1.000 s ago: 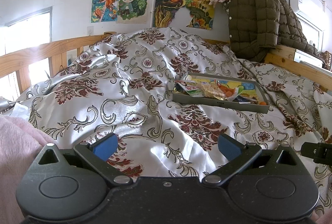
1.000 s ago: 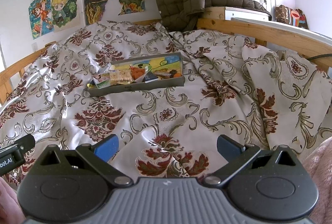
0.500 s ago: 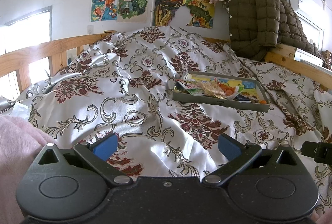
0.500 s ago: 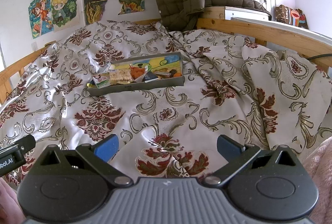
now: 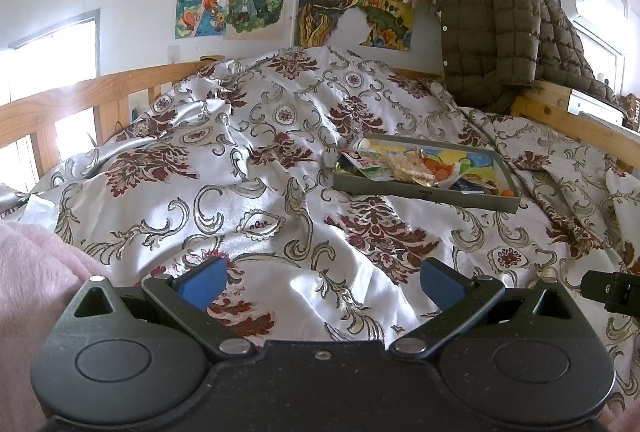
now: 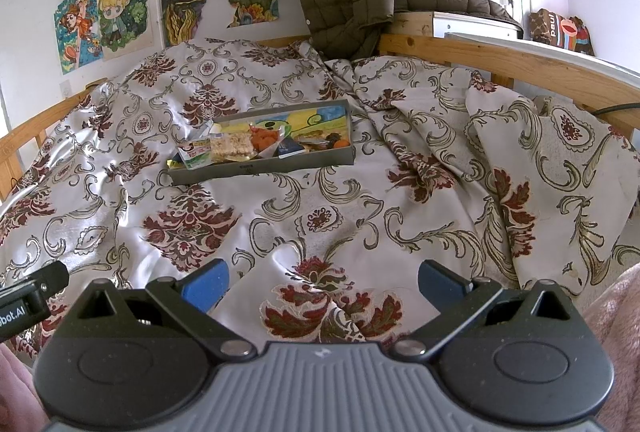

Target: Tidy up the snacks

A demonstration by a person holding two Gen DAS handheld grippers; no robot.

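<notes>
A shallow grey box (image 5: 424,190) (image 6: 264,164) lies on a patterned bedspread and holds several snack packets (image 5: 412,168) (image 6: 236,148): a white-green packet, a cereal bar, orange sweets and dark wrappers. My left gripper (image 5: 322,280) is open and empty, low over the spread, well short of the box, which lies ahead to the right. My right gripper (image 6: 322,282) is open and empty, with the box ahead to the left.
The silky floral bedspread (image 5: 240,184) is rumpled into folds. Wooden bed rails (image 5: 80,96) (image 6: 500,60) run along both sides. A quilted olive jacket (image 5: 500,32) hangs at the head corner. Drawings (image 5: 248,0) cover the wall. Pink fleece (image 5: 28,272) is at the left.
The left gripper has drifted very slightly; the box sits a touch higher in its view. The right gripper has not visibly moved. Both stay open.
</notes>
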